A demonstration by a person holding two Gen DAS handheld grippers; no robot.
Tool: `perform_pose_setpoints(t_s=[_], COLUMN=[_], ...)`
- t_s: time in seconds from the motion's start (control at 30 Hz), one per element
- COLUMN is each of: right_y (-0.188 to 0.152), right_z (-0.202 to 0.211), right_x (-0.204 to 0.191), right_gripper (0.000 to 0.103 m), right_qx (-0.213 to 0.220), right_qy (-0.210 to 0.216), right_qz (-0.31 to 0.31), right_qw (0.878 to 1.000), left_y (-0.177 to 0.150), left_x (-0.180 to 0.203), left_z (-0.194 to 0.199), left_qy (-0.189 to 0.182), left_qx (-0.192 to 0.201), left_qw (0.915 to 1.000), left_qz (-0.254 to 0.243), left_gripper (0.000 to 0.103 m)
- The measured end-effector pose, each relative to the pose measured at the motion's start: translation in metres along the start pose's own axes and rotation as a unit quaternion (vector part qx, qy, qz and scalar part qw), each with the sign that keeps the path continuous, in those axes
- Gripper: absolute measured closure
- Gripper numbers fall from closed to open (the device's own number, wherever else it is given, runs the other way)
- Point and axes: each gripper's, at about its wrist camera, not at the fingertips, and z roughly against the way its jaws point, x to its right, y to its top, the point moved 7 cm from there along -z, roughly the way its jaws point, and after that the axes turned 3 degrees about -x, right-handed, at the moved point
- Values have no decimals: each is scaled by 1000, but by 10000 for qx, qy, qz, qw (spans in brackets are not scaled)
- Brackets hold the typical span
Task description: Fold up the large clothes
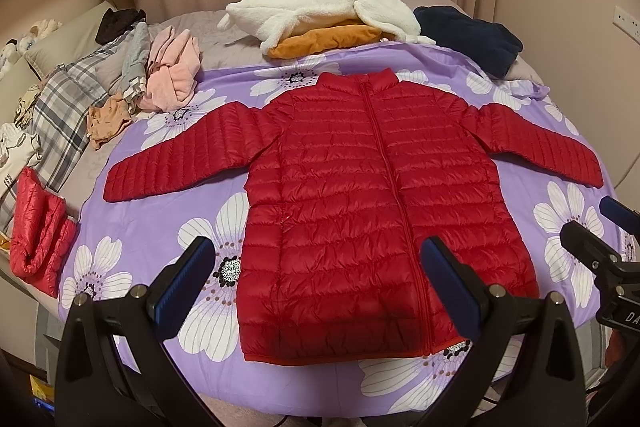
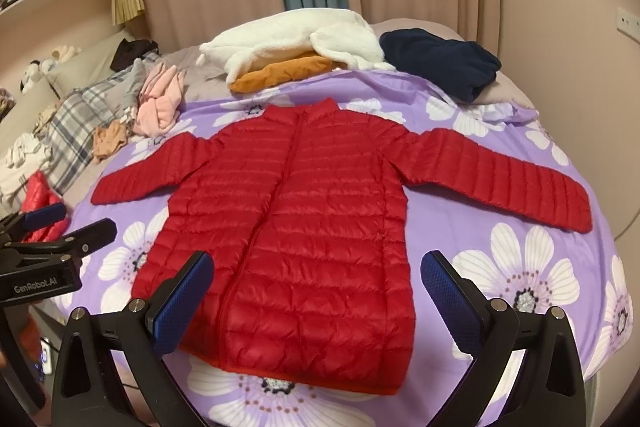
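"GenRobot.AI" stood in pale letters on the black body of the left tongs (image 2: 60, 223), seen from the right wrist view. On the right tongs (image 1: 612, 227), in the left wrist view, only "DA" could be read at the frame edge; the rest was cut off.

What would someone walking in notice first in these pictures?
A bright red quilted puffer jacket lies flat and zipped in the middle of the bed, both sleeves spread wide on a purple sheet printed with big white flowers. Behind its collar sits a fluffy white fleece piled on an orange garment. At the sheet's left edge lies a folded shiny red puffer garment.
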Motion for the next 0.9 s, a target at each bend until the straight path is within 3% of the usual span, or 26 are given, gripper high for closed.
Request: perform_pose_setpoints(t_s=[0.9], right_y=[1], right_z=[-1], right_x=[-2], right_gripper=[1], right_qx=[0], right_qy=[15], right_qz=[-5], right_qw=[10000], left_y=[-1], left_x=[0], left_z=[0], left_qy=[7], left_qx=[23], left_qw=[10000], left_qz=[-23], left_gripper=[0])
